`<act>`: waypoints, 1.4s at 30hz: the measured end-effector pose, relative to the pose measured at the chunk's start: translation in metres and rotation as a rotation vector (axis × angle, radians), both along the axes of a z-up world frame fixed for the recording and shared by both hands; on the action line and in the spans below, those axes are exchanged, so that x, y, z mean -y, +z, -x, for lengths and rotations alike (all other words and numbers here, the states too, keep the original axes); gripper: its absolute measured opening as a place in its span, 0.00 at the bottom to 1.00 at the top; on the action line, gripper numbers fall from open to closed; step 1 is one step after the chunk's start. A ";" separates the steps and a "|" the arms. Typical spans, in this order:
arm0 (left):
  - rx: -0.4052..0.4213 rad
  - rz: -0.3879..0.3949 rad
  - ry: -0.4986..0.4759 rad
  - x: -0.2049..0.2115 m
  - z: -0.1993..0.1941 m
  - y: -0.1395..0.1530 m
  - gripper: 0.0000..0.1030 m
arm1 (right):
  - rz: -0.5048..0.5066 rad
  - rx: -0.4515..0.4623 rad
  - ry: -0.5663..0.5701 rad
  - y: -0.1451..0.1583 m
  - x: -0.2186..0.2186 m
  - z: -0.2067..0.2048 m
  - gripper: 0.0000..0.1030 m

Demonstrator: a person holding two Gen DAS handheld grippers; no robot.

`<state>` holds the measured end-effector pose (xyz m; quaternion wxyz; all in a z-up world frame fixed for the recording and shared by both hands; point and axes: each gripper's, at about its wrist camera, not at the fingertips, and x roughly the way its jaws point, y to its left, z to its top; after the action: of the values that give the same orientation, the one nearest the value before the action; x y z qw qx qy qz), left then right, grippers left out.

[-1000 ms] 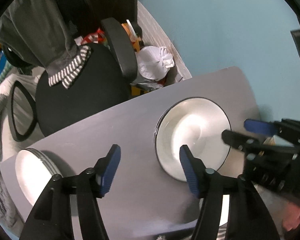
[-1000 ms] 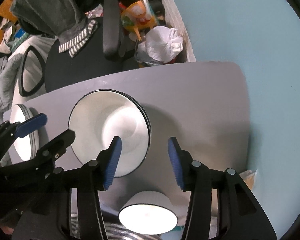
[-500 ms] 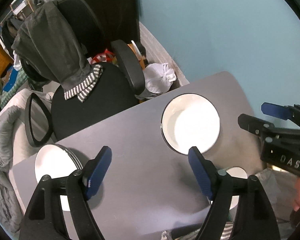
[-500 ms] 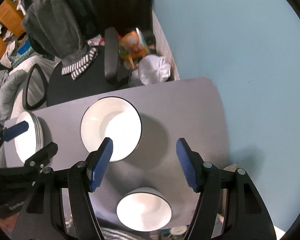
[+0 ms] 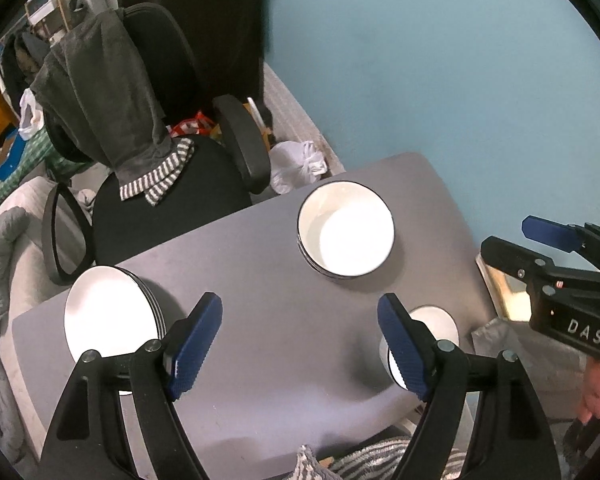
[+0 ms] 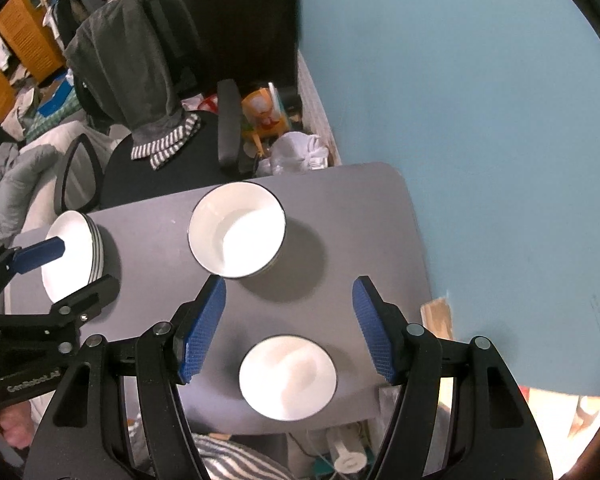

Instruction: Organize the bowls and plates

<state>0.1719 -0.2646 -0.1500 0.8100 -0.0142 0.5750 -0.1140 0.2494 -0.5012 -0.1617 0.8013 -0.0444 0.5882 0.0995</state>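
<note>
On the grey table [image 5: 260, 264] a stack of white plates [image 5: 108, 312] lies at the left. A stack of wide, black-rimmed white bowls [image 5: 346, 228] stands further back. A small white bowl [image 5: 436, 324] sits near the front right, partly hidden by one finger. My left gripper [image 5: 300, 344] hangs open high above the bare middle, holding nothing. In the right wrist view the right gripper [image 6: 290, 328] is open and empty above the small bowl [image 6: 288, 372], with the wide bowls [image 6: 236, 236] and plates [image 6: 74, 252] beyond. Each gripper shows in the other's view: right [image 5: 516, 240], left [image 6: 86, 266].
A black office chair [image 5: 172, 200] draped with a grey garment stands behind the table. A white plastic bag [image 5: 296, 164] and clutter lie on the floor by the blue wall [image 5: 440, 72]. Striped cloth [image 5: 380, 456] lies at the near edge. A person's hand [image 5: 596, 392] holds the right gripper.
Both grippers have risen and drawn back from the table, so the dishes look smaller. Both pairs of jaws stand wider than a second ago. The dishes have not moved.
</note>
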 end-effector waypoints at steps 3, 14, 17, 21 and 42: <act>0.003 0.004 -0.019 0.000 0.009 0.003 0.79 | 0.011 0.007 -0.024 0.004 0.005 0.010 0.63; -0.062 0.038 -0.110 0.012 0.032 -0.001 0.79 | 0.005 -0.021 -0.139 0.002 0.029 0.048 0.63; -0.073 0.037 -0.134 0.020 0.039 -0.005 0.79 | 0.009 -0.024 -0.161 0.000 0.036 0.058 0.63; -0.092 0.045 -0.157 0.031 0.043 -0.013 0.79 | 0.009 -0.045 -0.188 -0.006 0.045 0.068 0.63; -0.278 -0.001 -0.191 0.088 0.031 -0.111 0.75 | -0.030 -0.157 -0.188 -0.109 0.082 0.081 0.63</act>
<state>0.1411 -0.3525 -0.2614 0.7081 0.0253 0.6804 -0.1871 0.1679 -0.5831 -0.2708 0.7593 0.0308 0.6491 0.0357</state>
